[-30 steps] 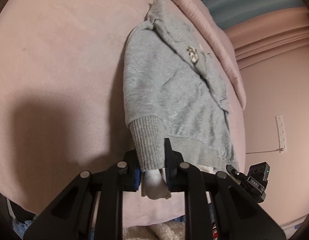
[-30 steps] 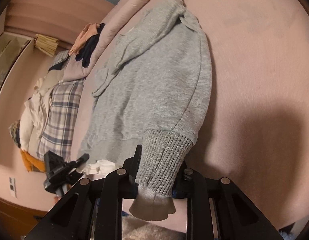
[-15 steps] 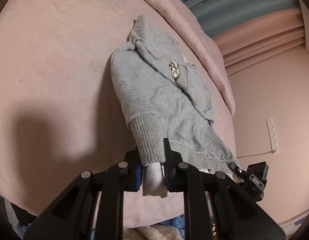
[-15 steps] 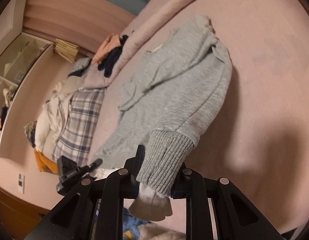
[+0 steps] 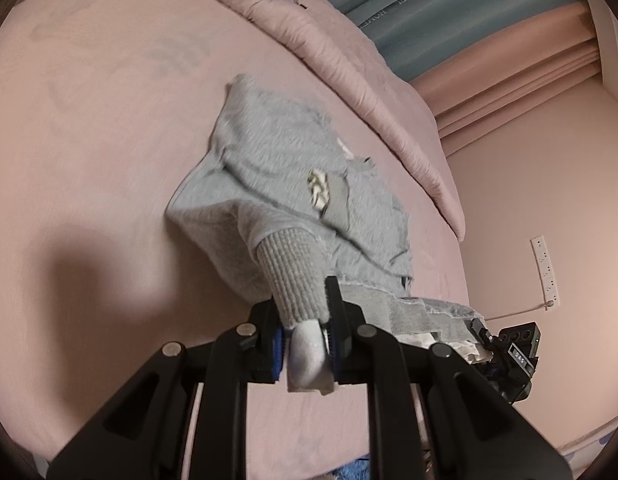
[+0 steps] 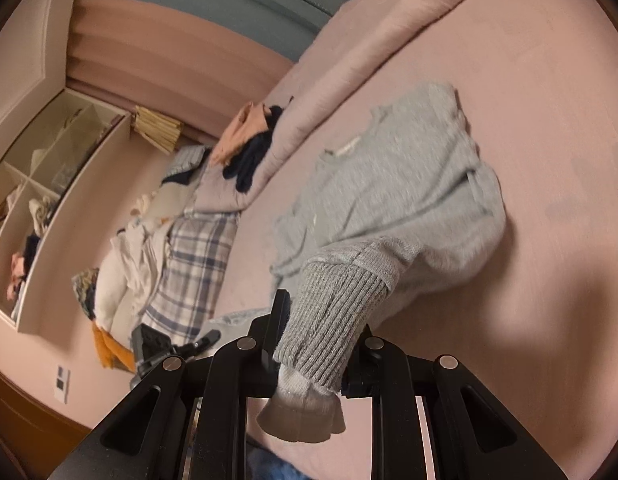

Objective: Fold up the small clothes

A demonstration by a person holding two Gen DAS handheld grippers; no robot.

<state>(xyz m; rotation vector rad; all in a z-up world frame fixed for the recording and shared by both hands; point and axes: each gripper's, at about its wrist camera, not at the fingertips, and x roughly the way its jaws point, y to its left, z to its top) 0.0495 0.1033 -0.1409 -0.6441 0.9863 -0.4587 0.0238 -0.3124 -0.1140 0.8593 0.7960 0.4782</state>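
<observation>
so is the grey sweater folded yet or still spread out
Partly folded: the grey sweater lies bunched on the bed, cuffs clamped in the left gripper and right gripper.

Bedroom: pink bed (image 5: 89, 160), clothes shelves (image 6: 49, 184)

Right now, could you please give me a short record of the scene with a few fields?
surface: pink bed cover
garment: grey sweatshirt, crumpled on the cover
left claw: shut on left ribbed cuff
right claw: shut on right ribbed cuff
beside bed: plaid cloth, heap of clothes
fold: not yet done
</observation>
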